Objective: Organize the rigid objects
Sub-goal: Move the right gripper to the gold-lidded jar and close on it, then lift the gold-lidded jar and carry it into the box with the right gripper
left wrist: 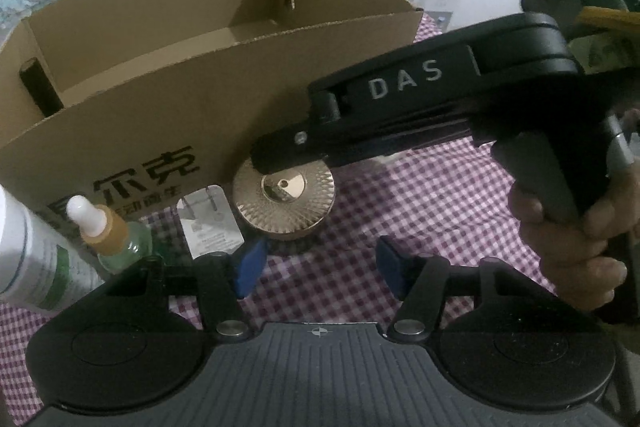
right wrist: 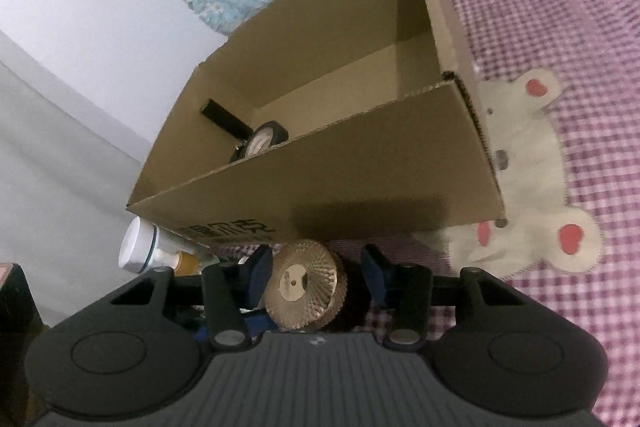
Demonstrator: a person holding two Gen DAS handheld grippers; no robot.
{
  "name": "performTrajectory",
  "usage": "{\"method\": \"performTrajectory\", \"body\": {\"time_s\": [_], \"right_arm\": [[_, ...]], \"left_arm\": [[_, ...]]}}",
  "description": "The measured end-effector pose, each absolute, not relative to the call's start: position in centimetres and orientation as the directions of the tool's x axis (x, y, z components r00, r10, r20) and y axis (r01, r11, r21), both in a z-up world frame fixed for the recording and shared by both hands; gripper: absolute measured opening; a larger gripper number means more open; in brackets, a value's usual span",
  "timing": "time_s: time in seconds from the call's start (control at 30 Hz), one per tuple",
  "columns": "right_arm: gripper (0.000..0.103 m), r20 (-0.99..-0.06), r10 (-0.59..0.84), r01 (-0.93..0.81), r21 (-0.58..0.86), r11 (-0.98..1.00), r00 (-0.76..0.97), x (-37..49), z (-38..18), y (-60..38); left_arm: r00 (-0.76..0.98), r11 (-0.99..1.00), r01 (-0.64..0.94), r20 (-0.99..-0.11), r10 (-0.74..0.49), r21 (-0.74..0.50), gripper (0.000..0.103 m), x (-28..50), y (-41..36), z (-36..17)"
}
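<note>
A round gold ribbed jar stands on the checked cloth just in front of the open cardboard box. My right gripper is open with its blue pads on either side of the gold jar, not closed on it; in the left wrist view it reaches in from the right over the jar. My left gripper is open and empty, a little in front of the jar. Inside the box lie a black stick and a round black item.
A dropper bottle, a white and green bottle and a white plug adapter lie left of the jar by the box front. A cream bear patch is on the pink checked cloth, right of the box.
</note>
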State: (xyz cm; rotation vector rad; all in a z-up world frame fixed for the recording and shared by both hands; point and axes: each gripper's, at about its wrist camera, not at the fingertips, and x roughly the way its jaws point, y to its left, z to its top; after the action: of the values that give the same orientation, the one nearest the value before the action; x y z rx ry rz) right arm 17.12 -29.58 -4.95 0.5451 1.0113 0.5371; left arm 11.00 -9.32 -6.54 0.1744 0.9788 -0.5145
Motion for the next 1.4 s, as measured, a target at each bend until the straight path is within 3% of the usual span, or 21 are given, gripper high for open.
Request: {"method": "performTrajectory", "body": {"time_s": [0.1,0.8,1.03,1.4], "right_arm": [[0.052,-0.621,0.67,-0.158,0.675,0.721,0.407,17.6,-5.7,-29.6],[0.052,-0.66,0.613,-0.054,0.66,0.749,0.434,15.2,-6.2,-33.9],[0.052,-0.638,0.597,0.002,0.684,0.73,0.487,14.8,-5.8,-35.9],[0.052,-0.64,0.614,-0.007,0.69,0.724,0.462,14.8,-6.3,-35.3]], "left_arm": [[0.447,0.863,0.497,-0.828,-0.339,-0.085,0.066,11.0,-9.7,-6.5],[0.402,0.79,0.606,-0.822,-0.404,-0.092,0.067,10.7,-13.4,-6.7],[0.438,0.808,0.587,-0.824,-0.36,-0.041,0.071,11.0,-13.2,-6.3],[0.456,0.843,0.536,-0.826,-0.331,-0.042,0.066,13.0,-13.1,-6.7]]}}
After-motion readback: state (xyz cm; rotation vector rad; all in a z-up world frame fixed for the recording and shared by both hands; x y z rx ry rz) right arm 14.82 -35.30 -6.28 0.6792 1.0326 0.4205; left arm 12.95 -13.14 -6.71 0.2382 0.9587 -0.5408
